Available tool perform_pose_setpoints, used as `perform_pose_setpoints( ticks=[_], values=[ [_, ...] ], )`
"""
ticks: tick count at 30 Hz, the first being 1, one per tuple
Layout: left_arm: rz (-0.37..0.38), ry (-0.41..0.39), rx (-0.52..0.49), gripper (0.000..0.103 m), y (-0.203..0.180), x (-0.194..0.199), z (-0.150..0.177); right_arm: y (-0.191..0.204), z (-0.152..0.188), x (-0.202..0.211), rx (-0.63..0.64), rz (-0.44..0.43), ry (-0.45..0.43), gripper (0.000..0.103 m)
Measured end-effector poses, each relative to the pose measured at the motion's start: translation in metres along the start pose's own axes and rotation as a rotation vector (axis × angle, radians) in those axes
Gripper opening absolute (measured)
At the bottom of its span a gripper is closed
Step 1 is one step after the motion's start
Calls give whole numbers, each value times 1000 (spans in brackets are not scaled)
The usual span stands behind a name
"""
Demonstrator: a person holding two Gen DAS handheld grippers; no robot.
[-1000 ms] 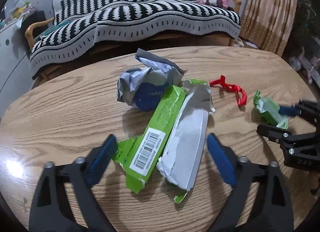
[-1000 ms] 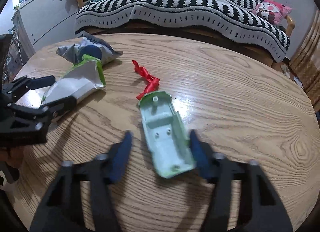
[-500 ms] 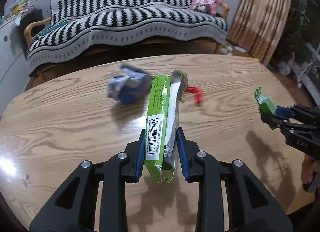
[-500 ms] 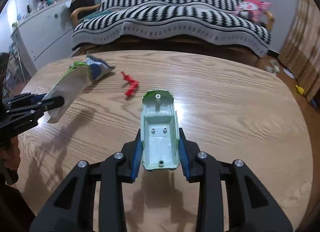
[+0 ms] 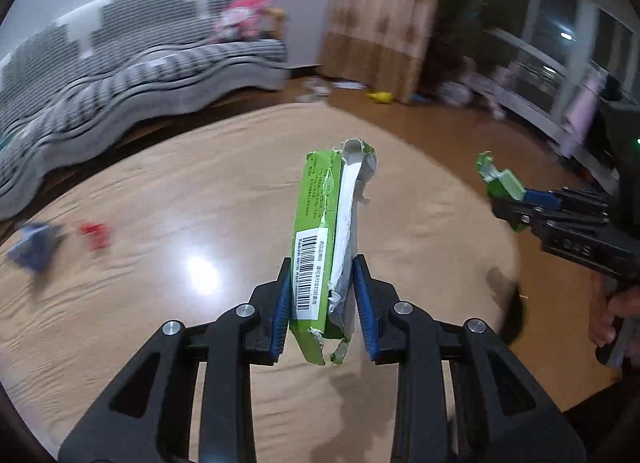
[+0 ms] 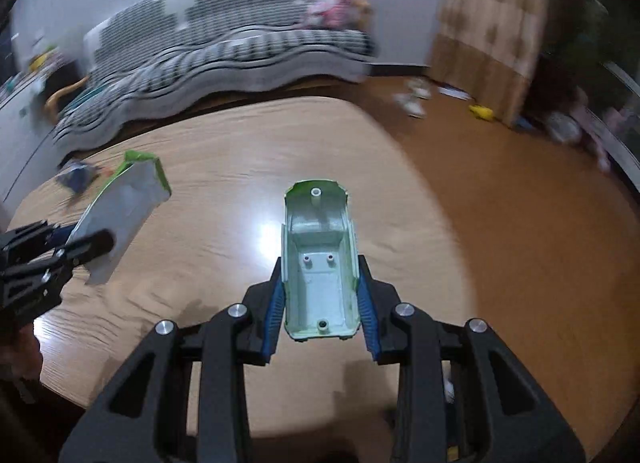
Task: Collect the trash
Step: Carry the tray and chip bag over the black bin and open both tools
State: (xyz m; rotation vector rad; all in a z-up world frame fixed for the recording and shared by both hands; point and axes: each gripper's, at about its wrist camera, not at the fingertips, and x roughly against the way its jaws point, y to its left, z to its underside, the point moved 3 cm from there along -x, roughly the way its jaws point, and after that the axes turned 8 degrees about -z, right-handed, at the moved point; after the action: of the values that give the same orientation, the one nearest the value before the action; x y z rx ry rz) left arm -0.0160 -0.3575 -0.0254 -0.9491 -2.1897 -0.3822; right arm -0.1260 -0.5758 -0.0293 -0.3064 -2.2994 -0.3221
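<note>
My left gripper [image 5: 322, 287] is shut on a torn green carton with a barcode [image 5: 326, 239], held in the air above the round wooden table [image 5: 168, 191]. The carton also shows at the left of the right wrist view [image 6: 120, 211]. My right gripper [image 6: 320, 291] is shut on a pale green plastic shell [image 6: 318, 259], open side up, also above the table; it also shows in the left wrist view [image 5: 500, 181]. A crumpled blue and grey wrapper [image 5: 34, 243] and a red scrap [image 5: 94, 233] lie on the table's far left, blurred.
A sofa with a black and white striped blanket [image 5: 120, 63] stands behind the table. The table's right edge drops to a wooden floor [image 6: 520, 203] strewn with small items. A curtain [image 5: 384, 11] and window are at the back right.
Both grippers closed on their items and lifted them off the table. Both views have since swung right, so the wrapper and red scrap now sit far left.
</note>
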Motion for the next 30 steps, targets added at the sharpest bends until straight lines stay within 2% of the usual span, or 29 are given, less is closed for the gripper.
perform_pose_setpoints(
  ticks=[4,7,10,14,17,20,30],
  values=[
    [127,-5,-82,29,-88,-10,-3,-85,38,29,-124,86,4,33],
    [208,4,-163,29,-154,-20,6,-131,66,43,-196,130,23,33],
    [254,35,-237,29,-210,-36,18,-178,98,52,-287,158,77,33],
    [289,100,-284,29,-259,-61,37,-215,124,56,-361,156,124,33],
    [289,130,-302,29,-278,-79,43,-229,135,53,-388,150,151,33],
    [286,148,-300,29,-284,-95,39,-226,136,50,-387,149,166,33],
    [294,169,-293,30,-287,-110,28,-230,126,47,-388,137,163,33]
  ],
)
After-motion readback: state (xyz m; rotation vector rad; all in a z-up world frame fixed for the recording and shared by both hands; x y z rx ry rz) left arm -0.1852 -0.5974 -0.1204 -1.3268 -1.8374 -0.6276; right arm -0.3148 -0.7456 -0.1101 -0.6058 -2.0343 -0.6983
